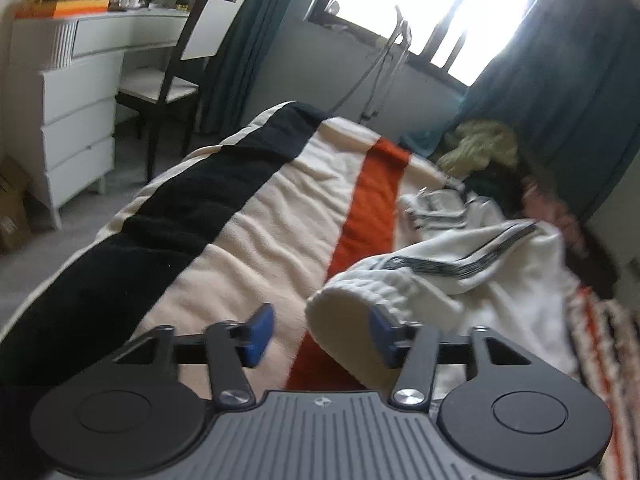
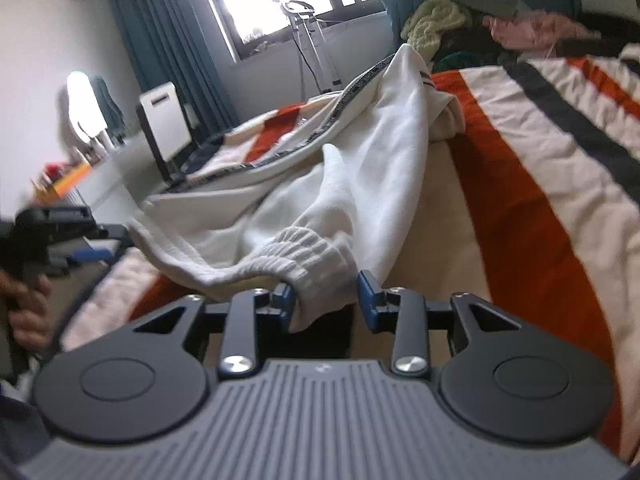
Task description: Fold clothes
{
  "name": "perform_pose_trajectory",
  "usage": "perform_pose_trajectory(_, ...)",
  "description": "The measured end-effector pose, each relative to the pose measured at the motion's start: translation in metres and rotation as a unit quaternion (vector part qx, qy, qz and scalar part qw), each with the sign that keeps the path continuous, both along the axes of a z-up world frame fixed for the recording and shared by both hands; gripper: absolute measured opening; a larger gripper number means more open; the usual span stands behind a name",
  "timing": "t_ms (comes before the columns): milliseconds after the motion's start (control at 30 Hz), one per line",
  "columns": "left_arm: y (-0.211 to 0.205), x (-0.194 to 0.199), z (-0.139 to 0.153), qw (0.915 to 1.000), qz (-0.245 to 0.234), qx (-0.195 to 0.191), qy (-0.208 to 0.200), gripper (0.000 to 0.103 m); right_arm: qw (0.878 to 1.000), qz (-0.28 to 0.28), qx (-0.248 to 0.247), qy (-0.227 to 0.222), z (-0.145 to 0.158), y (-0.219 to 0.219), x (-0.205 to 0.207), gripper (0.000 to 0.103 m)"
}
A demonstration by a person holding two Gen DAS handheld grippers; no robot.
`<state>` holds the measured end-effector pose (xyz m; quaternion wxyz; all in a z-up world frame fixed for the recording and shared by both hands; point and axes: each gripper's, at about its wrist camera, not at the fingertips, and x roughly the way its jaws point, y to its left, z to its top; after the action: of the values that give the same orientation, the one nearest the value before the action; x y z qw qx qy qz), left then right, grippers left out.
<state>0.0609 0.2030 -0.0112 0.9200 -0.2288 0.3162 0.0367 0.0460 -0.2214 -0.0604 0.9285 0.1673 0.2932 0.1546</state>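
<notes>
Sweatpants [image 2: 340,184], white with a dark striped side band, are shown lying rumpled and unfolded across the bed [image 1: 248,216], on its cream, orange and black striped blanket [image 2: 532,184]. One ribbed cuff [image 2: 316,260] is seen at 6 o'clock in the right wrist view, the legs trailing away toward 12 o'clock; in the left wrist view the other cuff [image 1: 348,304] lies at about 5 o'clock.

Risks are judged as follows. The right cuff is bunched between the pads without being clamped, so only a single layer, or nothing, may be caught on closing, and the leg would slip free when lifted. The left cuff sits against one pad only, off centre, so a closure there may miss the fabric altogether. The blanket lies directly beneath both cuffs and could be pinched along with the garment. A heap of other clothes [image 1: 480,148] at 1 o'clock lies close to the waistband end and could be dragged.

The right hand-held gripper [image 2: 325,300] is shown partly spread, its jaws straddling the cuff, which touches the left pad; no firm grasp is evident. The left hand-held gripper [image 1: 322,336] is shown spread wide and holding nothing, its right pad touching the cuff.
</notes>
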Motion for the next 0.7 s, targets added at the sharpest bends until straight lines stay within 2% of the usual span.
perform_pose_trajectory(67, 0.005, -0.007, 0.003, 0.9996, -0.012, -0.021, -0.014, 0.073, 0.999, 0.006, 0.035, 0.008, 0.000, -0.006, -0.003, 0.054)
perform_pose_trajectory(100, 0.007, -0.009, 0.003, 0.9992, -0.016, -0.030, -0.020, 0.078, 0.998, 0.008, 0.057, 0.013, 0.000, -0.009, -0.005, 0.068)
perform_pose_trajectory(133, 0.008, -0.008, 0.004, 0.9989, -0.019, -0.035, -0.025, 0.080, 0.997, 0.007, 0.078, 0.015, -0.001, -0.012, -0.005, 0.077)
perform_pose_trajectory(233, 0.005, 0.001, 0.002, 0.9981, -0.035, -0.040, -0.032, 0.082, 0.994, -0.004, 0.109, 0.021, -0.003, -0.017, -0.003, 0.078)
perform_pose_trajectory(300, -0.001, 0.013, -0.002, 0.9982, -0.042, -0.030, -0.029, 0.084, 0.992, -0.018, 0.125, 0.030, -0.006, -0.021, 0.001, 0.078)
perform_pose_trajectory(433, -0.013, 0.040, -0.014, 0.9990, -0.036, 0.022, -0.013, 0.084, 0.982, -0.064, 0.161, 0.076, -0.025, -0.032, 0.017, 0.079)
perform_pose_trajectory(500, -0.015, 0.051, -0.022, 0.9984, -0.045, 0.031, -0.011, 0.084, 0.974, -0.074, 0.188, 0.106, -0.040, -0.036, 0.025, 0.079)
perform_pose_trajectory(567, -0.016, 0.058, -0.028, 0.9983, -0.051, 0.027, -0.012, 0.083, 0.964, -0.079, 0.216, 0.134, -0.054, -0.039, 0.033, 0.079)
perform_pose_trajectory(700, -0.016, 0.071, -0.044, 0.9985, -0.054, 0.009, -0.003, 0.080, 0.959, -0.069, 0.240, 0.137, -0.067, -0.032, 0.044, 0.079)
